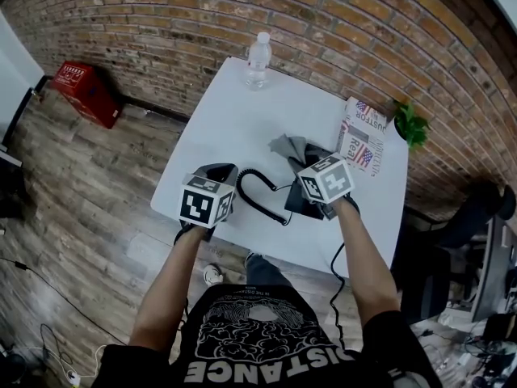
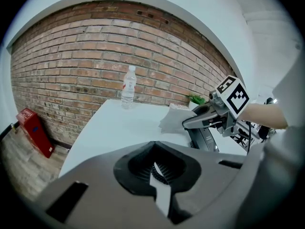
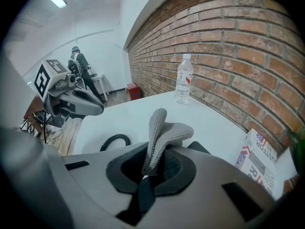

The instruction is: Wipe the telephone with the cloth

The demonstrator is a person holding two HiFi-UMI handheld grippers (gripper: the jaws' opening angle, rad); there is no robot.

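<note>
One view alone, the right, shows my right tool [image 3: 148, 171] pinching the cloth [image 3: 162, 130]. My left tool [image 2: 156, 171] hovers closed, empty, above the table [image 2: 119, 123].

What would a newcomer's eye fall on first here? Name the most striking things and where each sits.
The grey cloth stands out first, pinched upright in the right gripper above the black telephone on the white table. Next comes the black coiled cord looping on the table left of the telephone, then the water bottle standing at the far edge by the brick wall.
</note>
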